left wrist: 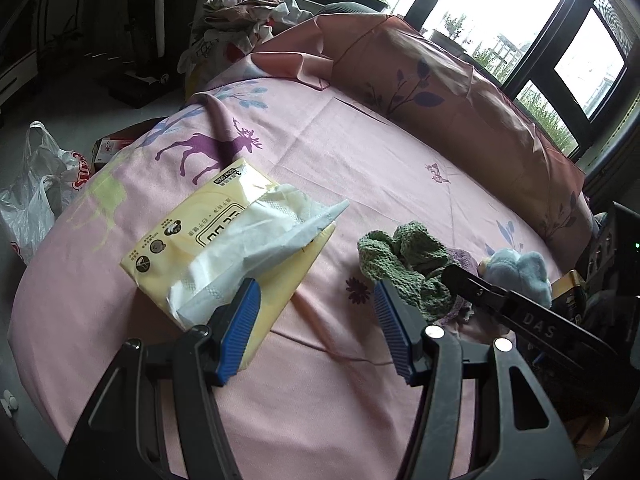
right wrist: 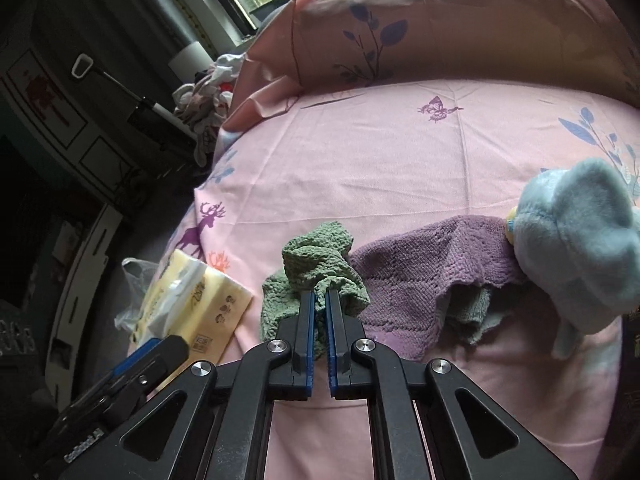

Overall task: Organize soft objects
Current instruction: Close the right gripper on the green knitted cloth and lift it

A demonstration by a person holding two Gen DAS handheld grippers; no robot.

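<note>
A green knitted cloth [right wrist: 316,258] lies bunched on the pink bed sheet [right wrist: 400,160]. My right gripper [right wrist: 321,300] is shut on a fold of it. A purple knitted cloth [right wrist: 420,268] lies beside it on the right, partly under a light blue plush toy [right wrist: 580,240]. A yellow tissue pack [left wrist: 224,240] with a white tissue sticking out lies left of the cloths. My left gripper [left wrist: 316,292] is open and empty above the sheet, between the tissue pack and the green cloth [left wrist: 404,264]. The right gripper's arm [left wrist: 520,308] crosses the cloths in the left wrist view.
A pink pillow [left wrist: 440,88] with blue leaf print lies along the far side of the bed. A pile of clothes [left wrist: 244,16] sits beyond the bed's far left corner. A white plastic bag [left wrist: 36,192] and a small box [left wrist: 108,148] are on the floor at the left.
</note>
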